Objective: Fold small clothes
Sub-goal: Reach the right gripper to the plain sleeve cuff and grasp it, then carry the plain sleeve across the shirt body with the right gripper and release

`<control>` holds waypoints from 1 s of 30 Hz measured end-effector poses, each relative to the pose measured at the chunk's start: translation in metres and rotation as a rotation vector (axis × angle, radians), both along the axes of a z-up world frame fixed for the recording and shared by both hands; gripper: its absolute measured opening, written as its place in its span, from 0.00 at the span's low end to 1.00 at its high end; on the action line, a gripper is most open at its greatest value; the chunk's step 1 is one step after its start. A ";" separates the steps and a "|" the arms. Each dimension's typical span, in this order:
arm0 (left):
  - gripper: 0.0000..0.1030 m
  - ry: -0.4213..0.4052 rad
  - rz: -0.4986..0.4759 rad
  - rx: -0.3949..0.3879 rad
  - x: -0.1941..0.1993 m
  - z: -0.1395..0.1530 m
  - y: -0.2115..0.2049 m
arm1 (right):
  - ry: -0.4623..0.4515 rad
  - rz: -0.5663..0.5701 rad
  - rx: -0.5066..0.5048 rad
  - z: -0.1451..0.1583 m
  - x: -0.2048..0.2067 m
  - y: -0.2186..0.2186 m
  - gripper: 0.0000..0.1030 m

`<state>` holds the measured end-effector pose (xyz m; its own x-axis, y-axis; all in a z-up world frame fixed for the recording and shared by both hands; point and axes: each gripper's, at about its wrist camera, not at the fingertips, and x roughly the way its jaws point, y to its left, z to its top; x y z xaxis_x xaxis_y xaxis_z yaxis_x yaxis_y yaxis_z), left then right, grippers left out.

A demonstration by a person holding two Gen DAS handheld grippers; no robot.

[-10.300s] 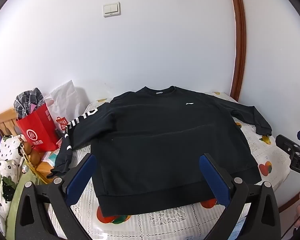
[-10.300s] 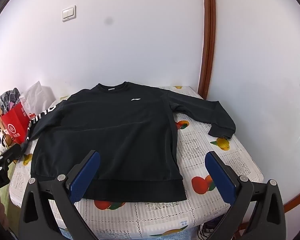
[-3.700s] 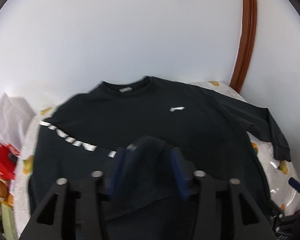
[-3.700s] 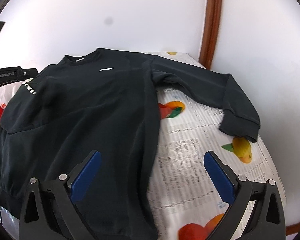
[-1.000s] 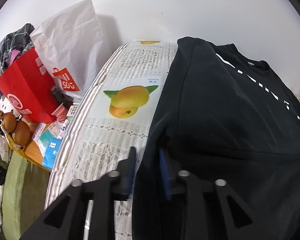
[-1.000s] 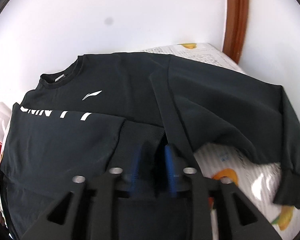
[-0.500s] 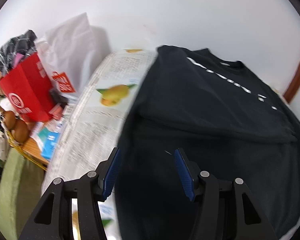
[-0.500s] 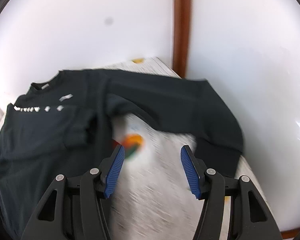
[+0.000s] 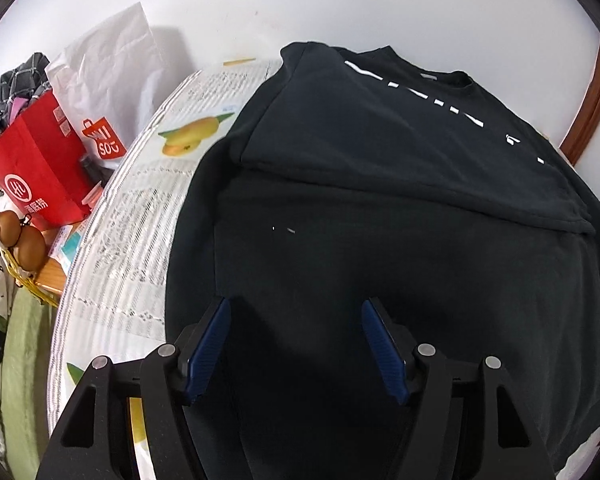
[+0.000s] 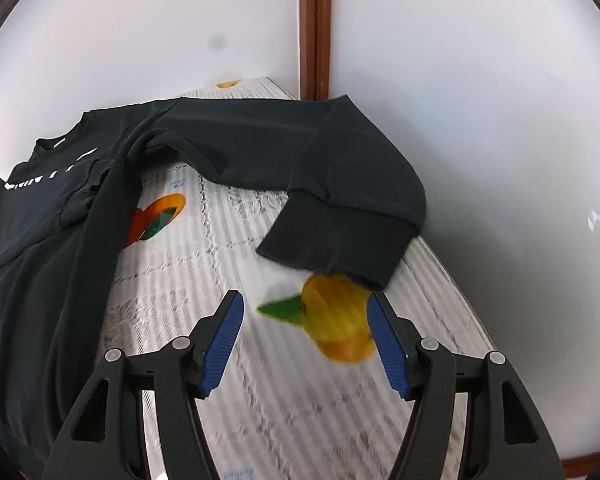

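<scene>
I see the black sweatshirt (image 9: 380,208) lying flat on the bed cover with fruit pictures (image 10: 284,360). One sleeve, the one with white letters (image 9: 420,120), is folded across the chest already. The other sleeve (image 10: 300,160) sticks out to the side, so I think that one gets folded next.

My right gripper (image 10: 304,344) has its jaws wide apart and holds nothing. The sleeve's cuff (image 10: 332,240) is just ahead of it, at about 12 o'clock, a bit toward 1. The sleeve runs long from the cuff up toward 10 o'clock, to the shoulder. So my right gripper is the nearer one for this grab.

My left gripper (image 9: 296,348) is also spread wide with nothing in it. It hangs over the body of the sweatshirt, well apart from that cuff.
</scene>
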<state>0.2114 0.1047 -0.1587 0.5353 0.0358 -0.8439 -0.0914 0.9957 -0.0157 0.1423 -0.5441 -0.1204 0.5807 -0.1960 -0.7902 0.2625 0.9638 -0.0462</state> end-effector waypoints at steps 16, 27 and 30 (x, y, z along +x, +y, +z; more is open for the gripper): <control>0.72 -0.018 -0.002 0.037 0.008 -0.008 -0.008 | 0.019 -0.006 -0.040 -0.016 0.053 0.002 0.55; 0.74 -0.024 -0.018 0.002 0.004 -0.006 -0.001 | 0.019 -0.005 -0.097 -0.009 0.052 0.007 0.07; 0.74 -0.033 -0.019 0.007 -0.002 -0.001 0.004 | -0.006 -0.009 -0.085 0.007 0.043 0.012 0.07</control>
